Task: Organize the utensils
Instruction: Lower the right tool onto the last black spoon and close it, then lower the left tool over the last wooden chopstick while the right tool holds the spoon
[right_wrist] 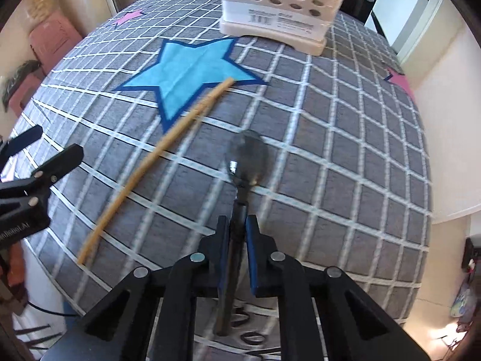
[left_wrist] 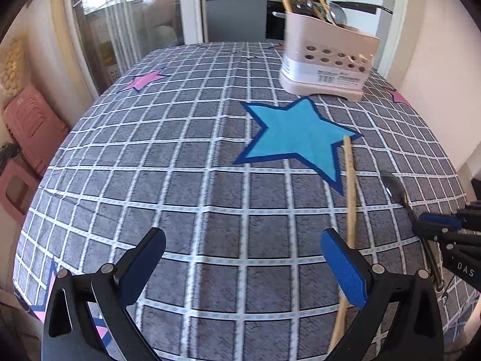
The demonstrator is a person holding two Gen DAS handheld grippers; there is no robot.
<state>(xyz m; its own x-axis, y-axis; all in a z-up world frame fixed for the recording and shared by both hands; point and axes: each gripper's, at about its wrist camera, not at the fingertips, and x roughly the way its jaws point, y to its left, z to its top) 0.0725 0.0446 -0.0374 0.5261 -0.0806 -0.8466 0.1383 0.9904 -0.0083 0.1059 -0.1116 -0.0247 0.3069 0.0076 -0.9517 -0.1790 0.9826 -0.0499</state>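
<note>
Your right gripper (right_wrist: 237, 234) is clamped on the spoon (right_wrist: 248, 156) at lower centre — pickup step. Next, carry it to the holder (right_wrist: 279, 15) at the top. Your left gripper (left_wrist: 240, 258) gapes empty beside the chopstick (left_wrist: 350, 192).

We are looking at a matt woven tablecloth (left_wrist: 186, 162) in grey with white grid lines and flat printed stars. A pale wooden chopstick (right_wrist: 156, 156), dull and slightly rough, is lying on it. The spoon (right_wrist: 249, 156) is showing glossy, reflective metal. At the far side, the cutlery holder (left_wrist: 327, 60) is showing smooth cream plastic with a paper label. Our gripper fingers (left_wrist: 342, 264) are wearing matt blue pads on semi-gloss black plastic.
</note>
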